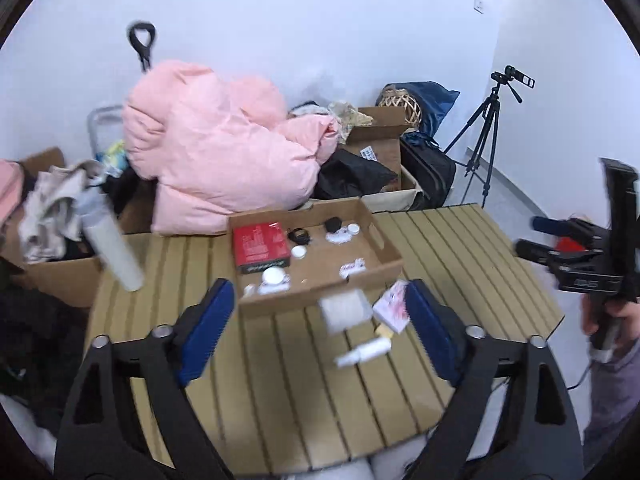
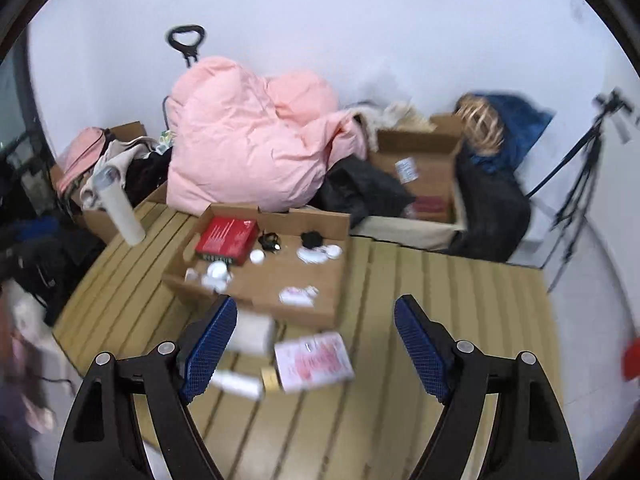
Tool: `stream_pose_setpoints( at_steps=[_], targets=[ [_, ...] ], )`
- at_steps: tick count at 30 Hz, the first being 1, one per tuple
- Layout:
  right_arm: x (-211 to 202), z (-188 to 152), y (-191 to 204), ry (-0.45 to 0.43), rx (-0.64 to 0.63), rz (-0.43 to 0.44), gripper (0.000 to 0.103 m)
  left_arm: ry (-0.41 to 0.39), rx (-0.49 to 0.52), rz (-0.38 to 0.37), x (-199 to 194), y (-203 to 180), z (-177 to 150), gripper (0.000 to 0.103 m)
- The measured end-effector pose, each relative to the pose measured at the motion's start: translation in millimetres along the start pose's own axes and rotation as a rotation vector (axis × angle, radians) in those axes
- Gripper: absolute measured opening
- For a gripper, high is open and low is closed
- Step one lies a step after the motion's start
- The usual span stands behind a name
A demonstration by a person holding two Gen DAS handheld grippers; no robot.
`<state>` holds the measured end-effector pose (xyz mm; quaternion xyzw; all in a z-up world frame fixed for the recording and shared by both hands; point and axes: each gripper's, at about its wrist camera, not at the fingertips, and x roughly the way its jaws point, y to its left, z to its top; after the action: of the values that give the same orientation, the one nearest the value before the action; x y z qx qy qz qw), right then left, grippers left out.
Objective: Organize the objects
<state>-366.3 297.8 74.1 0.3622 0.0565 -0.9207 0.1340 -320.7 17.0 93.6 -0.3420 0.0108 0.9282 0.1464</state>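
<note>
A shallow cardboard tray (image 1: pixel 380 268) (image 2: pixel 316 312) sits on a slatted table (image 1: pixel 280 380) (image 2: pixel 440 280). It holds a red box (image 1: pixel 261 242) (image 2: pixel 226 236), small white jars and black items. In front of it lie a white square packet (image 1: pixel 346 310) (image 2: pixel 252 332), a pink-and-white packet (image 1: pixel 392 306) (image 2: pixel 314 360) and a white tube (image 1: pixel 364 352) (image 2: pixel 236 384). My left gripper (image 1: pixel 320 320) is open and empty above these loose items. My right gripper (image 2: pixel 316 340) is open and empty over the pink packet; it also shows in the left wrist view (image 1: pixel 536 248) at the right.
A white cylinder (image 1: pixel 110 248) (image 2: pixel 120 212) stands at the table's left edge. Behind the table are a pink duvet (image 1: pixel 224 148) (image 2: pixel 256 140), cardboard boxes of clothes (image 1: pixel 376 148) (image 2: pixel 424 168) and black bags. A tripod (image 1: pixel 488 136) stands at the right.
</note>
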Motion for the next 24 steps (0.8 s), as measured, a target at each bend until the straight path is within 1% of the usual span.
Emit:
stream_pose_setpoints(
  at_steps=[2, 3, 4, 6, 7, 8, 9, 10, 11, 12, 13, 14, 15, 16, 18, 19, 20, 22, 23, 24],
  targets=[
    [-38.9, -22.5, 10.4, -0.026, -0.007, 0.026, 0.084, -0.006, 0.018, 0.02, -28.0, -5.7, -17.2, 0.091],
    [-55.3, -33.0, 15.9, -0.035, -0.016, 0.016, 0.084, -0.008, 0.026, 0.019, -38.4, -8.8, -24.7, 0.091],
    [-70.6, -41.9, 22.7, -0.044, -0.028, -0.012, 0.084, -0.013, 0.041, 0.012, -50.2, -11.9, -34.3, 0.091],
    [-104.1, -59.6, 36.4, -0.077, -0.056, -0.055, 0.084, -0.046, 0.07, 0.008, -77.0, -18.6, -55.6, 0.091],
    [-121.4, -67.4, 41.0, -0.103, -0.059, -0.06, 0.084, -0.058, 0.073, 0.009, -86.1, -21.2, -63.9, 0.092],
    [-143.1, -79.4, 45.2, -0.159, -0.058, -0.043, 0.084, -0.073, 0.067, 0.007, -96.1, -24.1, -76.3, 0.093],
    [-153.2, -87.8, 46.1, -0.192, -0.049, -0.025, 0.087, -0.086, 0.051, -0.001, -102.9, -26.7, -90.3, 0.094],
    [-159.5, -103.9, 46.9, -0.215, -0.016, 0.014, 0.096, -0.091, 0.034, -0.011, -106.9, -28.9, -105.9, 0.095],
    [-153.3, -116.3, 47.1, -0.193, 0.013, 0.044, 0.103, -0.079, 0.022, -0.023, -108.3, -31.7, -124.5, 0.095],
    [-139.9, -130.4, 49.8, -0.124, 0.032, 0.088, 0.103, -0.062, 0.004, -0.036, -107.8, -33.0, -139.9, 0.095],
    [-120.7, -147.4, 53.6, -0.025, 0.041, 0.119, 0.103, -0.041, -0.024, -0.05, -106.6, -33.5, -154.7, 0.095],
    [-105.2, -167.3, 57.9, 0.024, 0.065, 0.099, 0.103, -0.018, -0.049, -0.06, -105.6, -33.8, -167.7, 0.095],
    [-98.6, -183.3, 64.2, 0.031, 0.068, 0.068, 0.103, 0.002, -0.062, -0.057, -106.4, -34.2, -178.8, 0.095],
    [-94.7, -196.6, 72.2, 0.036, 0.054, 0.049, 0.103, 0.016, -0.055, -0.034, -104.7, -35.9, -185.0, 0.095],
    [-94.0, -214.7, 88.8, 0.018, 0.031, 0.03, 0.103, 0.025, -0.027, 0.018, -104.0, -41.3, -188.3, 0.095],
    [-98.7, -219.9, 95.0, -0.007, 0.029, 0.026, 0.103, 0.016, -0.017, 0.02, -105.2, -42.5, -187.3, 0.095],
    [-104.5, -223.4, 100.8, -0.049, 0.03, 0.011, 0.103, 0.0, -0.025, 0.005, -107.3, -41.6, -185.4, 0.095],
    [-116.6, -227.2, 105.7, -0.14, 0.044, -0.076, 0.103, -0.007, -0.048, -0.006, -108.0, -39.8, -186.1, 0.095],
    [-119.9, -227.3, 107.5, -0.171, 0.05, -0.109, 0.103, -0.002, -0.056, -0.004, -106.8, -38.8, -187.6, 0.095],
    [-121.0, -226.4, 107.2, -0.182, 0.058, -0.114, 0.103, 0.002, -0.059, -0.003, -105.1, -37.9, -189.5, 0.095]
  ],
)
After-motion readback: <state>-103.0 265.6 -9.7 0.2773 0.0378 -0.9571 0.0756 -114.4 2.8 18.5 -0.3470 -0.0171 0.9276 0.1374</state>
